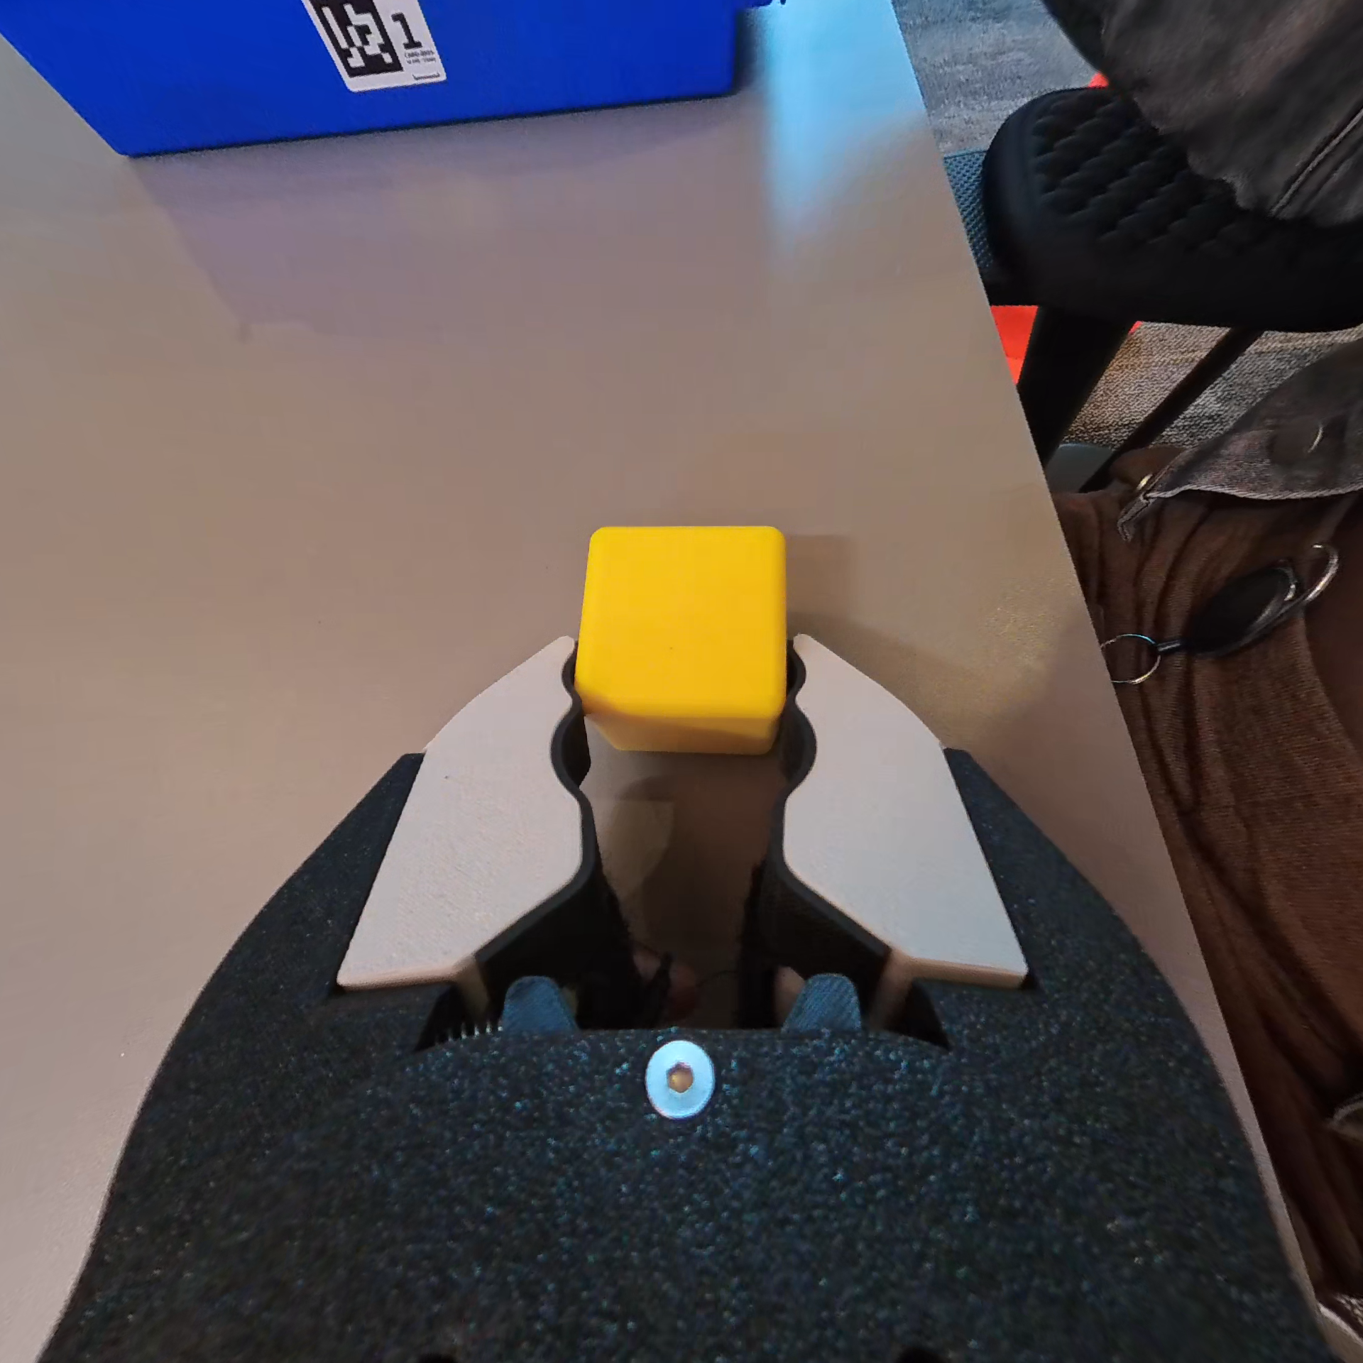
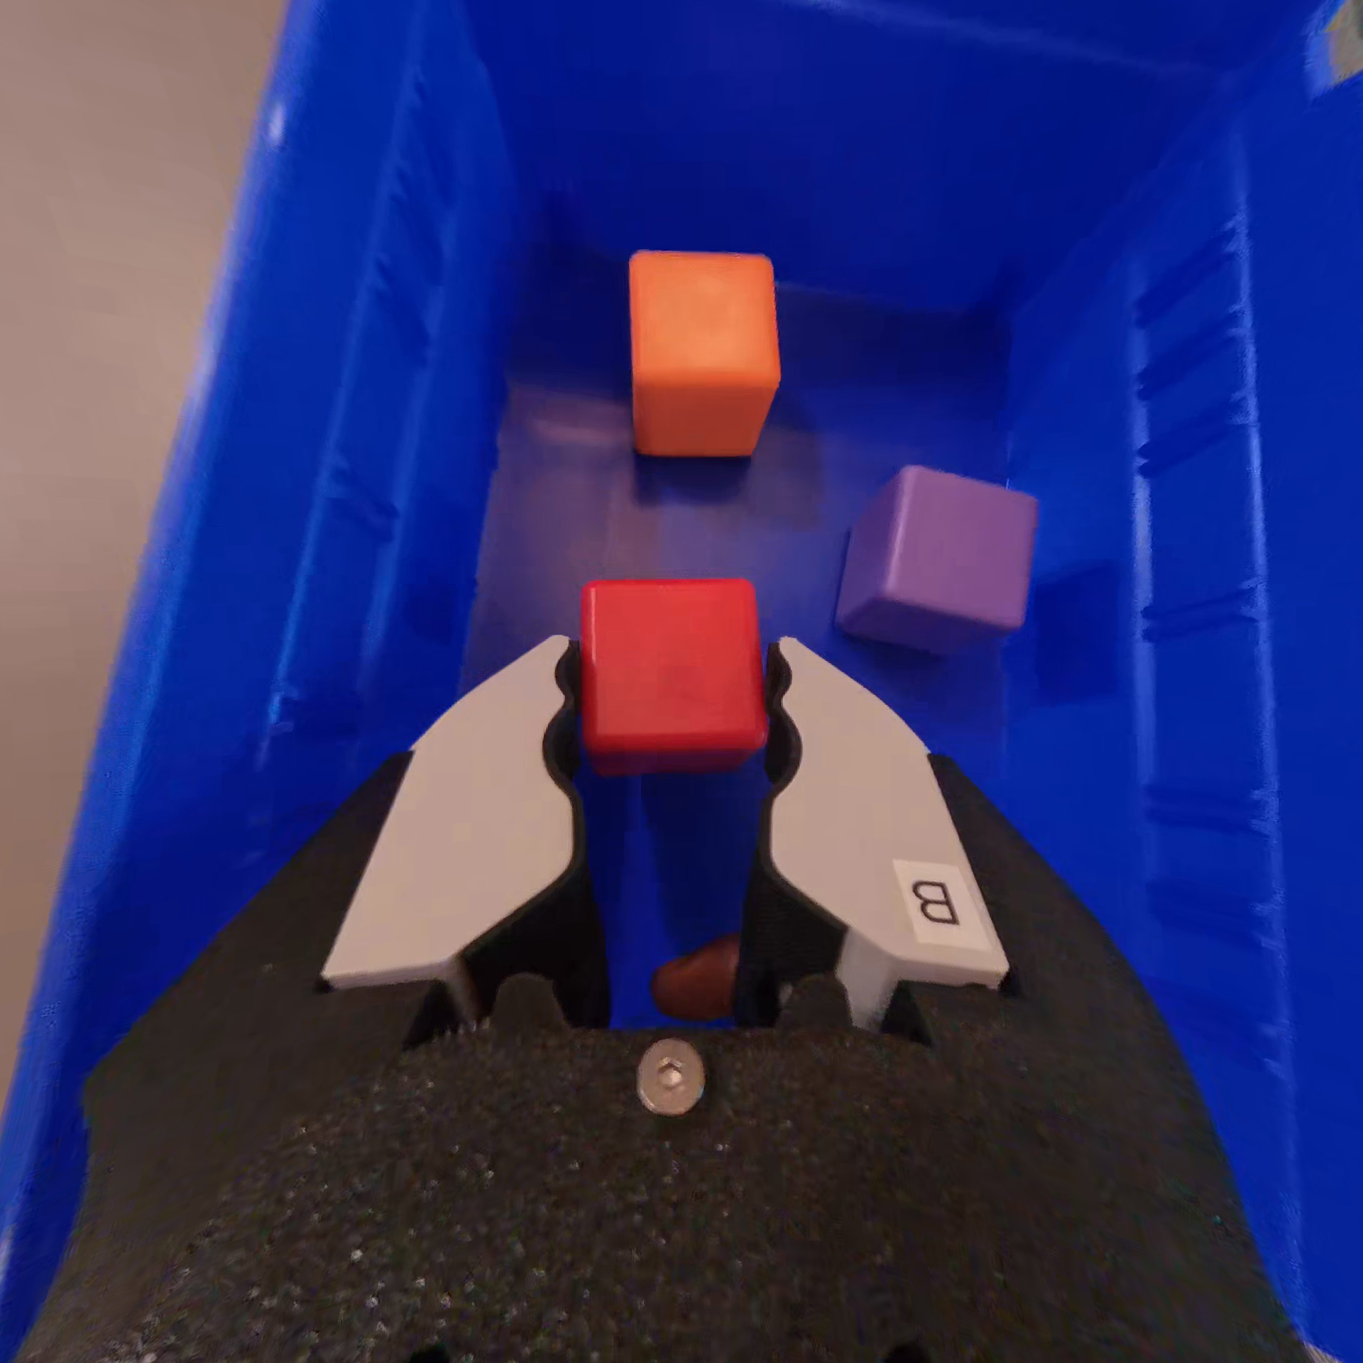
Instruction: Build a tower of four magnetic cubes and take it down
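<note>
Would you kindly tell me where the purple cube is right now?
In the right wrist view, the purple cube lies tilted inside the blue bin, right of the red cube and nearer than the orange cube.

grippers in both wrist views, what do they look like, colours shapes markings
Both the left gripper and right gripper have a speckled black textured body, a silver hex screw at its centre, and two pale grey tapering fingers with wavy black inner pads. The right one carries a white lettered sticker.

On the worktop [image 1: 442, 413] a bin [image 1: 442, 81] stands at the far side, one cube [image 1: 682, 634] sits between the left gripper [image 1: 682, 664] fingers, while inside the bin three cubes lie: one [image 2: 671, 675] between the right gripper [image 2: 671, 678] fingers, another [image 2: 701, 354] behind it, a third [image 2: 937, 553] to its right.
</note>
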